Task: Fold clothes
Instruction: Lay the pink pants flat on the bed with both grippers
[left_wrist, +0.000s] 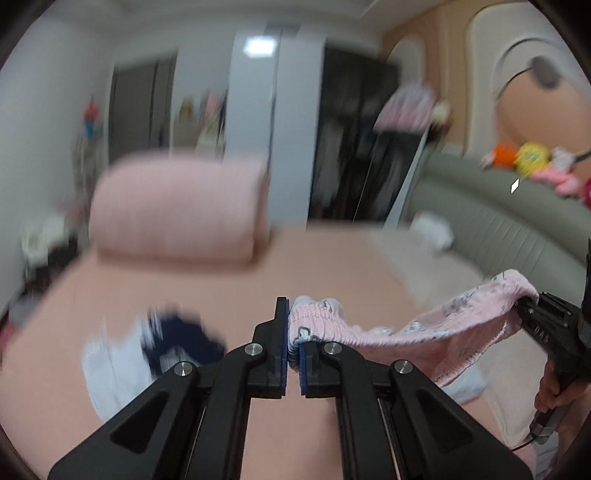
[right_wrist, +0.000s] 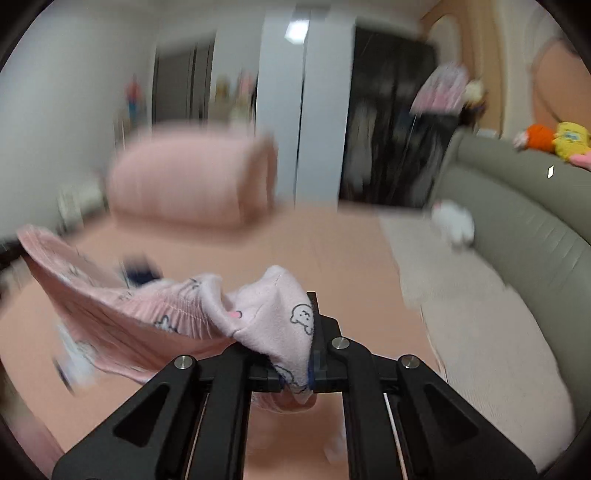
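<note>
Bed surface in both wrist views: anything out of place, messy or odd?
Yes. On the pink bed, a navy and white heap of clothes lies crumpled and unfolded at the left. A small white item sits loose by the grey headboard. The pink printed garment hangs stretched between both tongs; nothing looks damaged.

Pink printed garment (left_wrist: 424, 332) taut between left tongs (left_wrist: 293, 350) and right tongs (left_wrist: 526, 308).

Soft indoor light — heavy motion blur.

A home bedroom: pink-sheeted bed (left_wrist: 229, 288), grey padded headboard (left_wrist: 491, 229), plush toys (left_wrist: 532, 158), dark wardrobe (left_wrist: 351, 147).
</note>
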